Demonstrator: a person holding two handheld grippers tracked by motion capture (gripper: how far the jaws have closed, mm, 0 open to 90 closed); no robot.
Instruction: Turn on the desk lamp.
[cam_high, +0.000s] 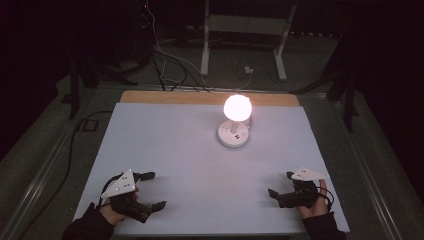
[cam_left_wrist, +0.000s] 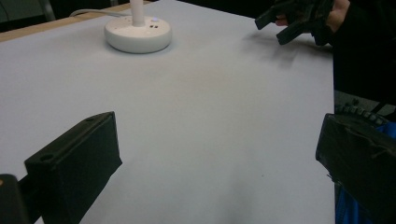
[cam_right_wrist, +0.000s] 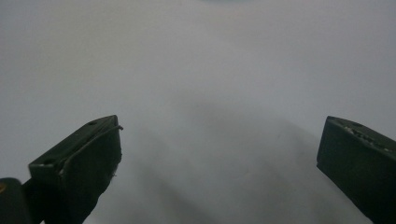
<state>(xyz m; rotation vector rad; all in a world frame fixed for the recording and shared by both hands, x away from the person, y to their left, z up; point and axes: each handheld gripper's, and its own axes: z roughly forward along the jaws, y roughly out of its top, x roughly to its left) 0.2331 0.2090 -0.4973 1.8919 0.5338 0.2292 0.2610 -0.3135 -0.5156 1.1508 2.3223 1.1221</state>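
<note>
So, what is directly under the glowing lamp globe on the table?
Under the globe a short white stem joins a round white base standing on the white table cover. The glare hides where stem and globe meet.

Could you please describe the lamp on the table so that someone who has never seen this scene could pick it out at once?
Start at the white-covered table in the dark room and look toward its far edge, right of centre. There stands a lamp: a round white base, a short white stem and a glowing globe. It is the scene's one lit thing, far from both black grippers at the near edge.
</note>
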